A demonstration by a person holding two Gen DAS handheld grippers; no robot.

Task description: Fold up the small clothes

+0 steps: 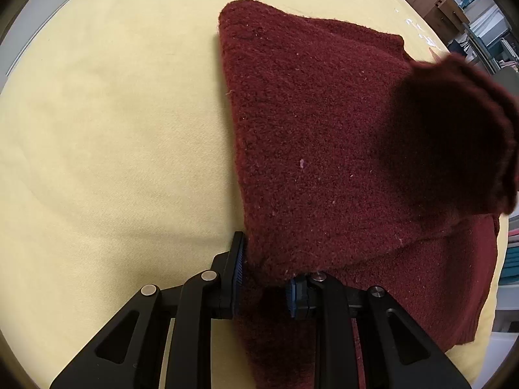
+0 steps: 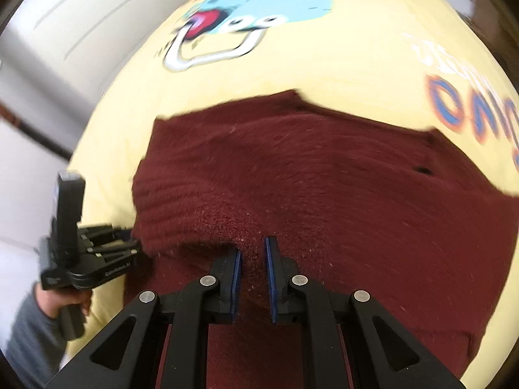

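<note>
The left gripper (image 1: 267,278) and right gripper (image 2: 253,280) both pinch the fuzzy dark red sweater (image 1: 318,149), mid-frame on the yellow cartoon-print cloth (image 1: 113,129). Only the right view shows the person's hand (image 2: 69,303), lower left.

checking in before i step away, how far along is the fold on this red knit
Partly done. The dark red knit garment already lies doubled, one layer over another, on the yellow cloth. In hand: the left gripper and right gripper each pinch an edge, and the piece in the right gripper is lifted. Left: lay that flap down, flatten it and release.
</note>
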